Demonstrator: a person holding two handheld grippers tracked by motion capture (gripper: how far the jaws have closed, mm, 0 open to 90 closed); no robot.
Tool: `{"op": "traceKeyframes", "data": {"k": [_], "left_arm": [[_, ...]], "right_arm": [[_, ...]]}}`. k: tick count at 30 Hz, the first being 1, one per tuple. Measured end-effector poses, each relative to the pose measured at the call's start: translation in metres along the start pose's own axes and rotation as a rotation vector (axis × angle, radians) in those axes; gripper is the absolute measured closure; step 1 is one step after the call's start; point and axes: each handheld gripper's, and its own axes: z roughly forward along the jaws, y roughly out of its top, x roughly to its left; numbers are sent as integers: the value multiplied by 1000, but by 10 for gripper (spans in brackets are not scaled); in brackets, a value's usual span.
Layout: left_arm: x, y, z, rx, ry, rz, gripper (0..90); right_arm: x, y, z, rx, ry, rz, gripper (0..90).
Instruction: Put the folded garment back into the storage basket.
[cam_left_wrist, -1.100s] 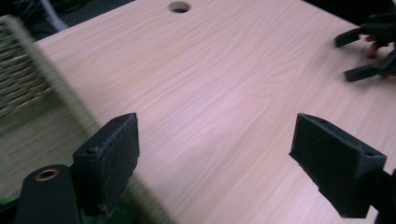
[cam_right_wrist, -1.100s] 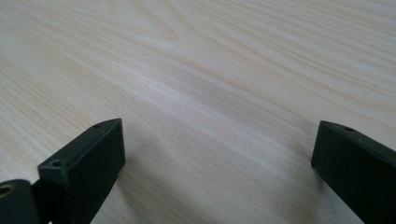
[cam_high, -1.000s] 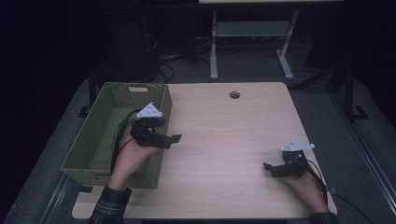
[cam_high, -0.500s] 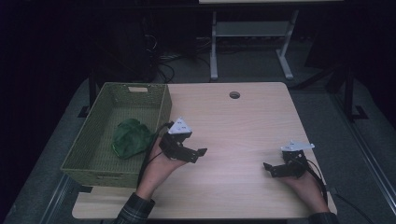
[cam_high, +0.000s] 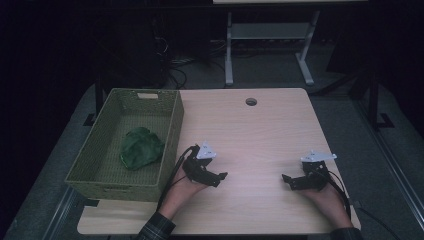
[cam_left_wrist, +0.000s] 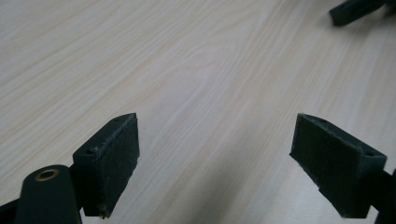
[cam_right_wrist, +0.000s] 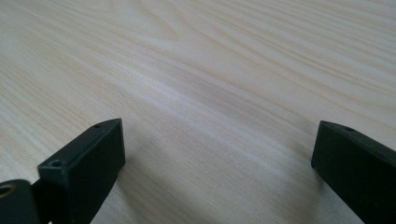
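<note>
A crumpled green cloth (cam_high: 140, 147) lies inside the green woven basket (cam_high: 171, 135) at the table's left side. My left gripper (cam_high: 220, 177) rests low over the bare wood just right of the basket, jaws wide apart with nothing between them (cam_left_wrist: 215, 158). My right gripper (cam_high: 287, 180) sits near the front right of the table, also open and empty (cam_right_wrist: 217, 158), its jaws pointing left toward the other one. A tip of the right gripper (cam_left_wrist: 357, 9) shows at the top right of the left gripper view.
The light wooden table (cam_high: 255, 135) has a round cable hole (cam_high: 251, 101) near its far edge. Behind the table stands a metal frame (cam_high: 265, 45) with cables on the dark floor.
My left gripper has come out of the basket and moved right and toward the front, down to the tabletop. The green cloth stays in the basket. The right gripper has not moved.
</note>
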Motion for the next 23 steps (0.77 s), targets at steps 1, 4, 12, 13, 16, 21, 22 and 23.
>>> {"op": "traceKeyframes", "data": {"k": [1,4,12,13,16,21,22,23], "left_arm": [[0,-2,3,6,5,-2,149],[2,-10,12,33,24,11,146],[8,-23,25,15,31,-12,127],[8,-24,26,9,26,-23,127],[8,-25,25,11,17,-14,128],[8,-25,25,11,14,-13,127],[8,-25,25,11,14,-13,127],[8,-25,25,11,13,-13,127]], "right_arm": [[0,0,0,0,0,0,25],[0,0,0,0,0,1,24],[0,0,0,1,0,1,24],[0,0,0,0,0,0,24],[0,0,0,0,0,0,25],[0,0,0,0,0,0,24],[0,0,0,0,0,0,24],[0,0,0,0,0,0,24]]}}
